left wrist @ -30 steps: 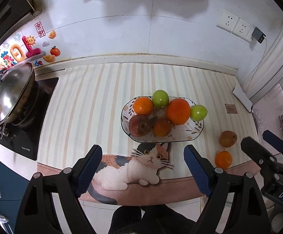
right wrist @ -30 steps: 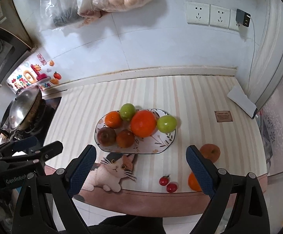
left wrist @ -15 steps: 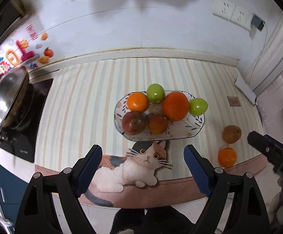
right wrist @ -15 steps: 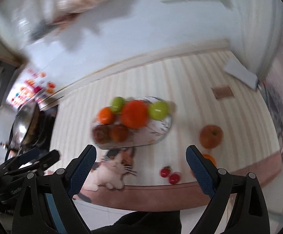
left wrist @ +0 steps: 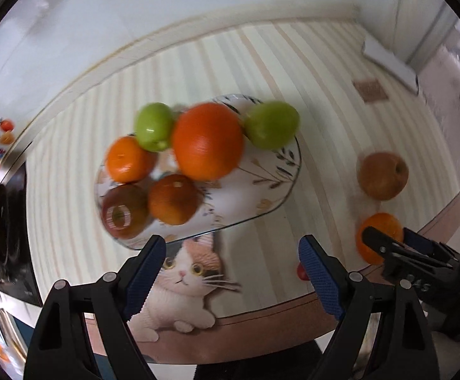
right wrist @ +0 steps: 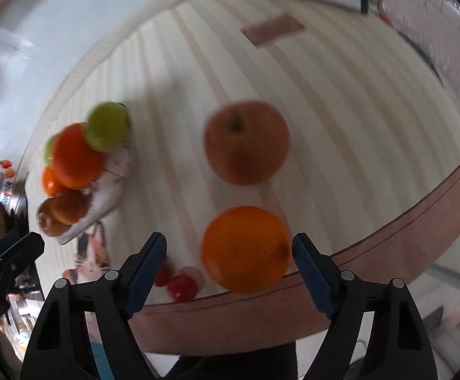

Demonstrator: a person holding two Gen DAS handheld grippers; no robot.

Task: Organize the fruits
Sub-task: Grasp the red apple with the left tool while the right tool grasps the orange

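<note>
Striped cloth covers the table (left wrist: pixel 325 101), and on it sits the fruit plate (left wrist: pixel 271 190), already full of oranges and green apples. Both grippers have dropped much closer to the table than a second ago: the left gripper (left wrist: pixel 231 274) hangs just in front of the plate with its jaws wide apart and empty. To the right of the plate, the right gripper (right wrist: pixel 229 267) has just been closing a little around the loose orange (right wrist: pixel 245 248), not squeezing it yet, so it looks ready to grab it for the plate.
</note>
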